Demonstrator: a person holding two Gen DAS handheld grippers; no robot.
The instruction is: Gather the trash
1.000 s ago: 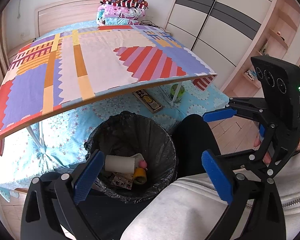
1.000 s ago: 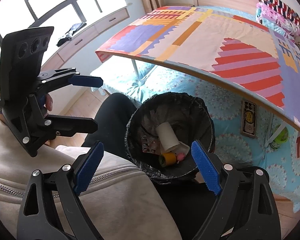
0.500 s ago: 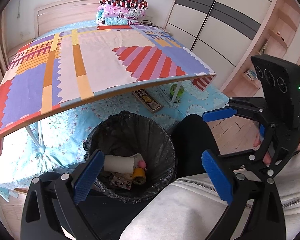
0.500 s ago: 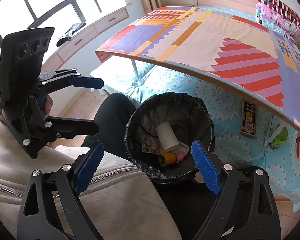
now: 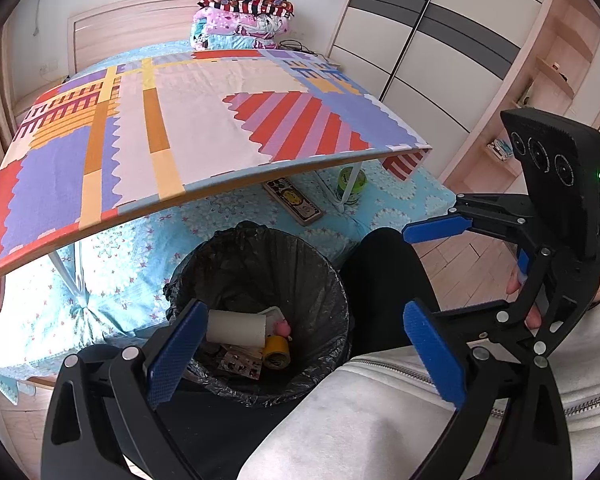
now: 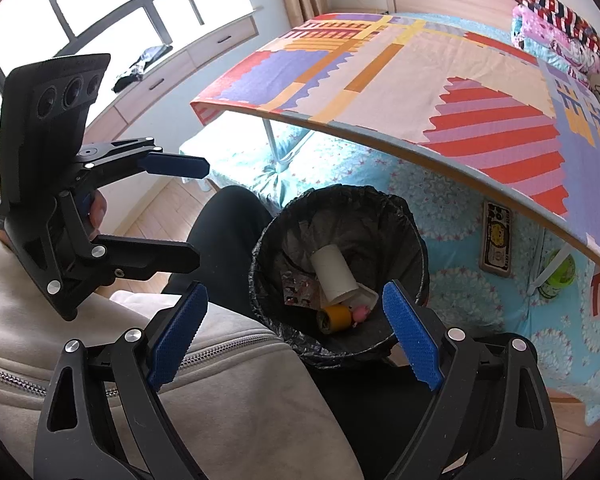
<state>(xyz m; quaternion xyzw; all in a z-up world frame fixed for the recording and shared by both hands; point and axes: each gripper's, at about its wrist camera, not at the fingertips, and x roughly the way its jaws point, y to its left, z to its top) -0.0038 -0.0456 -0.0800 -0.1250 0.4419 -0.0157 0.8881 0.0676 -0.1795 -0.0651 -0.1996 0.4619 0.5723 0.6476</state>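
Observation:
A black-lined trash bin (image 5: 300, 256) stands on the floor between the person's legs; it also shows in the right wrist view (image 6: 414, 236). Inside lie a white paper roll (image 5: 236, 326), a yellow tape roll (image 5: 277, 352), a small pink item (image 5: 282, 326) and a printed wrapper (image 5: 240, 362). My left gripper (image 5: 296, 346) is open and empty above the bin's near side. My right gripper (image 6: 294, 330) is open and empty above the bin. Each gripper shows in the other's view, the right (image 5: 424, 268) and the left (image 6: 188, 210).
A folding table with a colourful patterned top (image 5: 188, 128) stands over the bed (image 5: 400, 200), just beyond the bin. A flat printed box (image 5: 294, 200) and a green bottle (image 5: 352, 182) lie under it. Wardrobe (image 5: 420, 52) at right, window (image 6: 80, 8) at left.
The left wrist view has shifted slightly; the bin sits a touch lower and left in it. Both grippers stay open and empty.

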